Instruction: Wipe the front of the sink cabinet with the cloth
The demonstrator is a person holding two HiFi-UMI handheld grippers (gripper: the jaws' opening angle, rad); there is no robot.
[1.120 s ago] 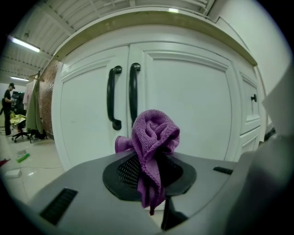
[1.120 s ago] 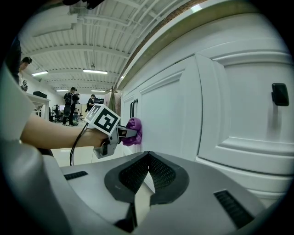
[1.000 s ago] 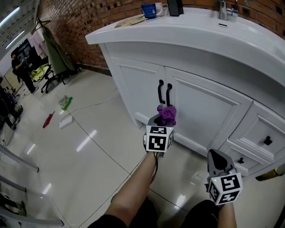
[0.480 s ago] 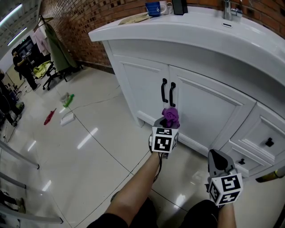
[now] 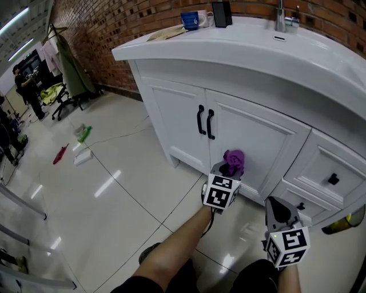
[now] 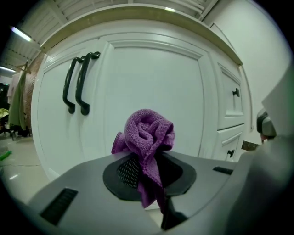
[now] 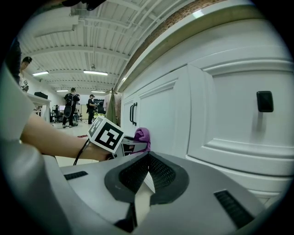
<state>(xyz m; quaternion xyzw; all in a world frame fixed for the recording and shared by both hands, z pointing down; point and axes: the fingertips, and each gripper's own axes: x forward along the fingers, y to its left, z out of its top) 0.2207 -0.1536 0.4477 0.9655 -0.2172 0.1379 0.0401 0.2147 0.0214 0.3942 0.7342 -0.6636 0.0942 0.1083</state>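
The white sink cabinet [image 5: 171, 114] has two doors with black handles [image 5: 203, 121]. My left gripper [image 5: 229, 171] is shut on a bunched purple cloth [image 5: 233, 161], held at the lower part of the right door [image 5: 257, 143]. In the left gripper view the cloth [image 6: 144, 133] bulges above the closed jaws of the left gripper [image 6: 148, 167], facing the door panel [image 6: 151, 73]; contact with the door is not clear. My right gripper [image 5: 278, 213] hangs lower right, near the drawers, shut with nothing in it. The right gripper view shows the right gripper [image 7: 146, 158] and, beyond it, the cloth [image 7: 142, 134].
Drawers with black knobs [image 5: 333, 178] sit right of the doors. A blue mug [image 5: 190, 19], a dark object and a faucet [image 5: 282, 17] stand on the countertop. Small items [image 5: 83, 133] lie on the tiled floor at left. People and chairs are far left.
My left gripper has carried the cloth rightward and down, from just below the door handles to the right door's lower part. The right gripper has barely moved.
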